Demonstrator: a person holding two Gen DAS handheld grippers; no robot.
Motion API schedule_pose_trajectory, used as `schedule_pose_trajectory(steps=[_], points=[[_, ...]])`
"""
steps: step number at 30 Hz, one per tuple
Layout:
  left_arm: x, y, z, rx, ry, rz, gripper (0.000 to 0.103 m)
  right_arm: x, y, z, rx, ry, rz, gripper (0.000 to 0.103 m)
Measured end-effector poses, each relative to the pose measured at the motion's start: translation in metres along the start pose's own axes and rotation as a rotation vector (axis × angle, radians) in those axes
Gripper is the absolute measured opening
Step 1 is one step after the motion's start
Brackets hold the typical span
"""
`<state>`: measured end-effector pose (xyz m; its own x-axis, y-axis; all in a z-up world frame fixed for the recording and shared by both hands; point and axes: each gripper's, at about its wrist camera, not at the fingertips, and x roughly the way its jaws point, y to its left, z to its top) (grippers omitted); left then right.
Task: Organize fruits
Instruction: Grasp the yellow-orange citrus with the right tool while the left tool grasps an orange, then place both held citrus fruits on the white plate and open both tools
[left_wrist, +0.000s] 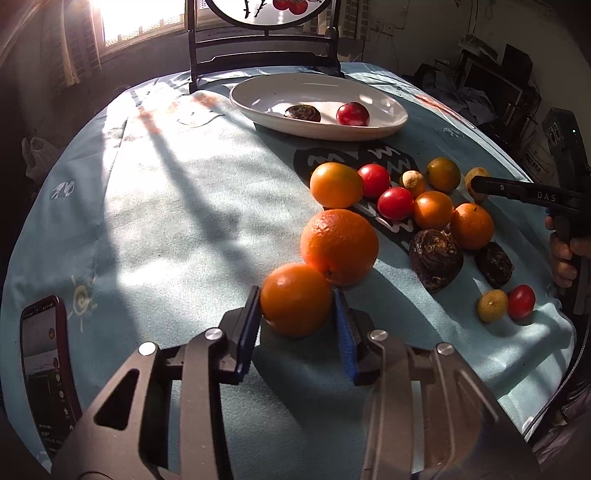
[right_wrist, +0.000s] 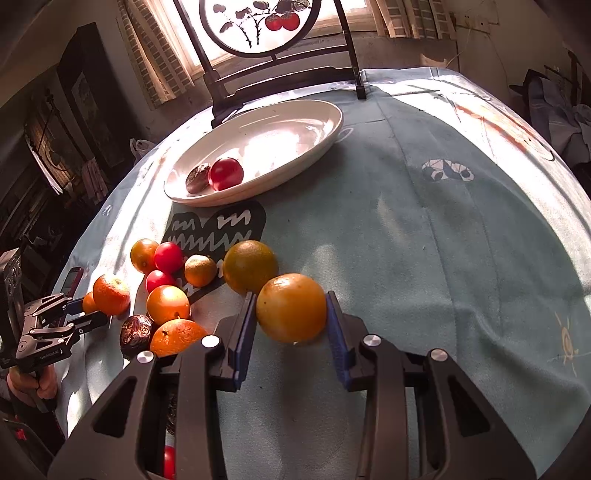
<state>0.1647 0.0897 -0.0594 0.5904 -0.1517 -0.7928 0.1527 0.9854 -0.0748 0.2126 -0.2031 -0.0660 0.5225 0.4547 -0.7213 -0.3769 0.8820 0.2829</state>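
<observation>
orange fruit upright on cloth | yellow-orange fruit on cloth | red fruit in plate

The right gripper is clamping a yellow-orange citrus fruit between its blue pads, and everything else is lying up-frame or leftward of that fruit. A greenish orange is touching it just behind-left. The white oval dish is sitting well beyond, holding a red fruit and a dark brown one. Far left, the left gripper is reaching among small oranges.
</observation>
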Motion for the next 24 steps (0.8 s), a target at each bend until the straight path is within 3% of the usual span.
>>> schedule_pose_trajectory(steps=[7, 12, 20, 24], points=[[-0.011, 0.004, -0.007, -0.056, -0.02, -0.025, 0.038, -0.004, 0.001, -0.001, -0.001, -0.013, 0.024, 0.037], [-0.029, 0.001, 0.007, -0.087, -0.098, -0.083, 0.038, -0.011, 0.003, 0.001, 0.0, -0.049, 0.074, 0.037], [-0.02, -0.016, 0.093, -0.116, -0.192, -0.156, 0.038, -0.008, 0.011, 0.034, 0.043, -0.146, 0.152, 0.037], [0.007, -0.014, 0.139, -0.156, -0.189, -0.125, 0.038, 0.008, 0.016, 0.066, 0.042, -0.172, 0.146, 0.037]])
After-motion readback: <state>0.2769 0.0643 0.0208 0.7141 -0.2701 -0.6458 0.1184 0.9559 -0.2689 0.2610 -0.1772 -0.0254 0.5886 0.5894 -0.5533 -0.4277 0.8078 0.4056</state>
